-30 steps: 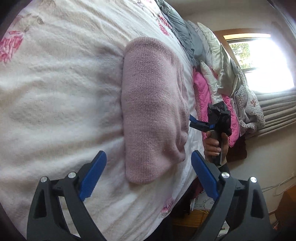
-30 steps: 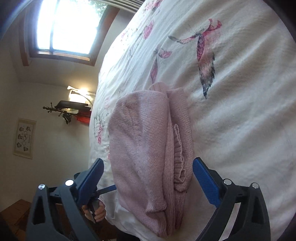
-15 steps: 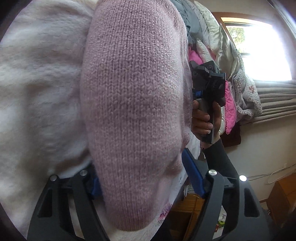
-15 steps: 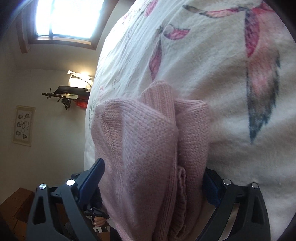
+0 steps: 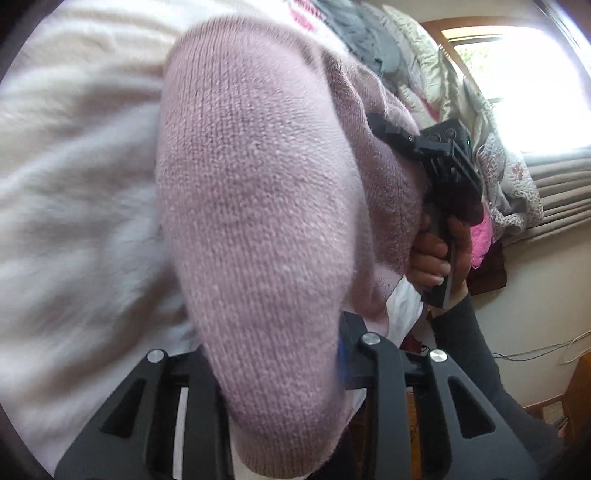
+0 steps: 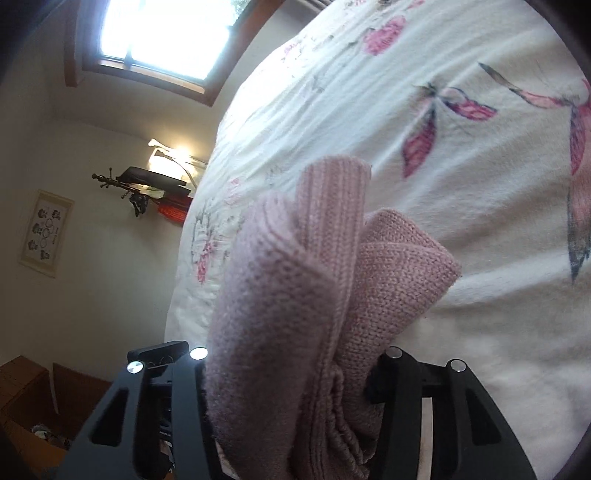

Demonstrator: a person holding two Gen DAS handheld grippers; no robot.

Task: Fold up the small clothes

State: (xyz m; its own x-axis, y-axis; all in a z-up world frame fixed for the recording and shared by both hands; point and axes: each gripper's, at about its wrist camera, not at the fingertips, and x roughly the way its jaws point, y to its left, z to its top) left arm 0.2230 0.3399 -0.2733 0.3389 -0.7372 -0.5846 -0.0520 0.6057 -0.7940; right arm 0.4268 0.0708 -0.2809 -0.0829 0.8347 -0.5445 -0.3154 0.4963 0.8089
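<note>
Folded pink sweater (image 5: 258, 229) clamped between left tongs (image 5: 277, 373) and right tongs (image 6: 291, 373).

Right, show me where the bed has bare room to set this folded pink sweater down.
Free: the white floral bedspread beyond the folded pink knit sweater, toward the window; also the blanket left of the sweater in the left wrist view. Crowded: the heap of grey, silver and pink clothes by the other window. Both grippers grip the sweater.
</note>
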